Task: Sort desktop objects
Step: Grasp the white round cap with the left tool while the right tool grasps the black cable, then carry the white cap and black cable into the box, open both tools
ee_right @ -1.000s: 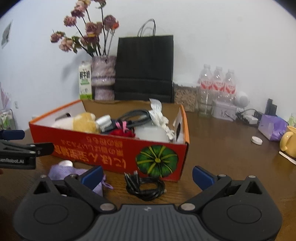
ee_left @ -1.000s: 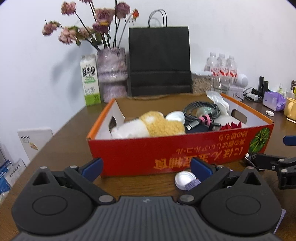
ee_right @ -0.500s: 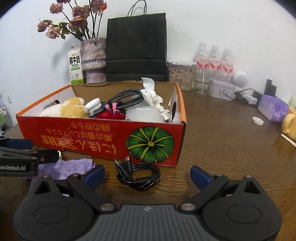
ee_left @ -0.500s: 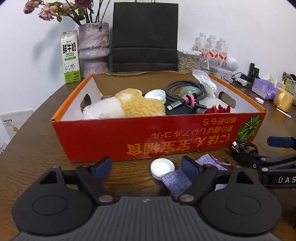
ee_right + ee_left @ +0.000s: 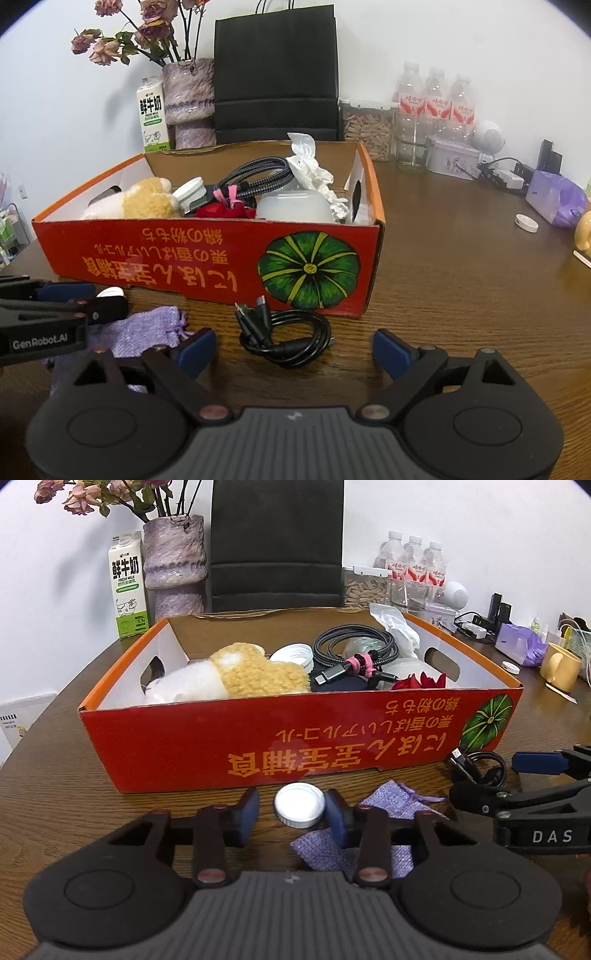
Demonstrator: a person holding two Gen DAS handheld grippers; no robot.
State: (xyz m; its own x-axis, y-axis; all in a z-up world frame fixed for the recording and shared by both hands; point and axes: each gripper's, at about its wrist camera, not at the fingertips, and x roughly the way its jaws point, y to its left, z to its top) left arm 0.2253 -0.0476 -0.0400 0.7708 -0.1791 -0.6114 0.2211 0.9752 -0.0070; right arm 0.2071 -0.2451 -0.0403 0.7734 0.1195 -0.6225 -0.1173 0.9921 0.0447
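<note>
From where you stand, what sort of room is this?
Probably a home or small office: a wooden table against a white wall, with a vase of dried flowers, a milk carton and bottled water.

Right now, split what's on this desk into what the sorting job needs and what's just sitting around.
For the job:
- white cap, between the closing left gripper jaws
- purple pouch
- black cable, ahead of the closing right gripper
- red box

Lying about:
- milk carton
- black bag
- water bottles
- yellow mug

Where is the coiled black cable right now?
The coiled black cable lies on the table, in front of the red box below its pumpkin picture, right of the purple pouch, ahead of the right gripper.
</note>
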